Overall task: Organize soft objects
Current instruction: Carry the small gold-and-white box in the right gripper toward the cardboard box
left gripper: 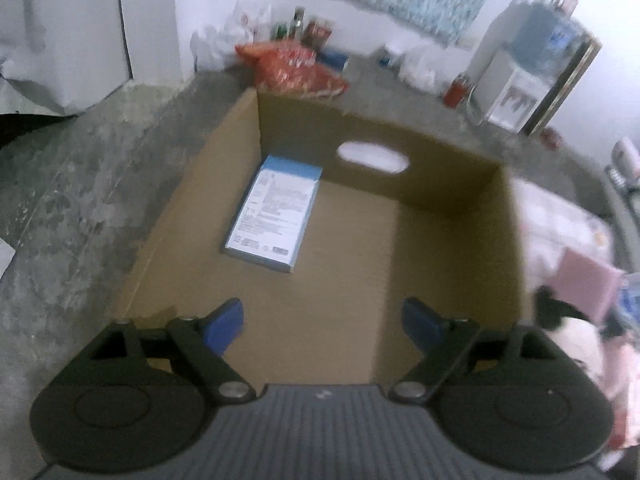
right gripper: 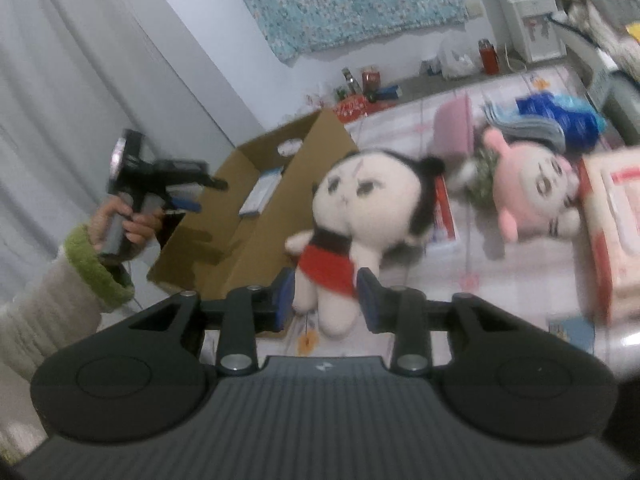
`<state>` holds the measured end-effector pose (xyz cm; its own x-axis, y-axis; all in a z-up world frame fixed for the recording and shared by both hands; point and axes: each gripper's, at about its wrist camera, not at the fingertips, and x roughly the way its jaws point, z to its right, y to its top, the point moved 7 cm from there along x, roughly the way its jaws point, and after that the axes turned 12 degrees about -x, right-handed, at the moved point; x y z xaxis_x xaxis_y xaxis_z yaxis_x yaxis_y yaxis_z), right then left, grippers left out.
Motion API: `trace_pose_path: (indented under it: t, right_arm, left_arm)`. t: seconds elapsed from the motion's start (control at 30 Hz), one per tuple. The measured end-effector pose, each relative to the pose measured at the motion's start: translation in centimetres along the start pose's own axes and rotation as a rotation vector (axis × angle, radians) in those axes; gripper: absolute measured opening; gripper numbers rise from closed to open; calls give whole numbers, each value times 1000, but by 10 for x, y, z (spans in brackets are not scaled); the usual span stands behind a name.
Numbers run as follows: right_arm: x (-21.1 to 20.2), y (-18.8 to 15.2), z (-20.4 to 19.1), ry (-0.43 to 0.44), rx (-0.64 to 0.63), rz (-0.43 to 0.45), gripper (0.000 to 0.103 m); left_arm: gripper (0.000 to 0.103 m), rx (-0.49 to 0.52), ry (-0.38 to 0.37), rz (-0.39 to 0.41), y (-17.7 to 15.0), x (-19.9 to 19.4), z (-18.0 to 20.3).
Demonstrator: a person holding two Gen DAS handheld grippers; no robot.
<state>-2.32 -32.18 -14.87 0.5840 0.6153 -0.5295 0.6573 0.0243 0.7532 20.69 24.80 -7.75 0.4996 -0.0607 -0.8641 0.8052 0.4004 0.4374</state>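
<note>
1. The left tongs are hanging wide open over the near end of the cardboard box, with nothing between the blue pads.
2. Seen from the right wrist, the left tongs are being held in the person's left hand, whose sleeve has a green cuff, above the box's near left corner.
3. The cardboard box is sitting open-topped, and a light blue printed packet is lying flat on its floor toward the far left corner.
4. An oval handle cut-out is showing in the box's far wall.
5. The right tongs are gripping the black-haired plush doll at its lower body, the pads pressing in on either side of the red dress.
6. The doll is hanging upright, face toward the camera, just to the right of the box; whether it is lifted off the surface cannot be told.
7. A pink plush toy is lying on the floral-patterned surface, off to the right of the doll and apart from it.
8. A red-edged carton is sitting at the far right, beside the pink toy.
</note>
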Motion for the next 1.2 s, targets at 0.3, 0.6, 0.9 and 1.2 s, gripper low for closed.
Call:
trace_pose_path:
  t: [0.3,0.6,0.9,1.2]
  right_arm:
    - [24,-75,4,52,72,-232,38]
    - [134,-222,36,-66,208,-642,39]
    - [222,-337,37,-178,252,-855,38]
    - [286,-411,53,-277,232,-869,38]
  left_arm:
    - [90,-1,-80,117,-41,-96,14]
    - [90,8,-133,251,-28,-154,19]
    - [92,-44,-94,363,-26,-197,-16]
    - [92,-70,-83,396,-39,-209,-37]
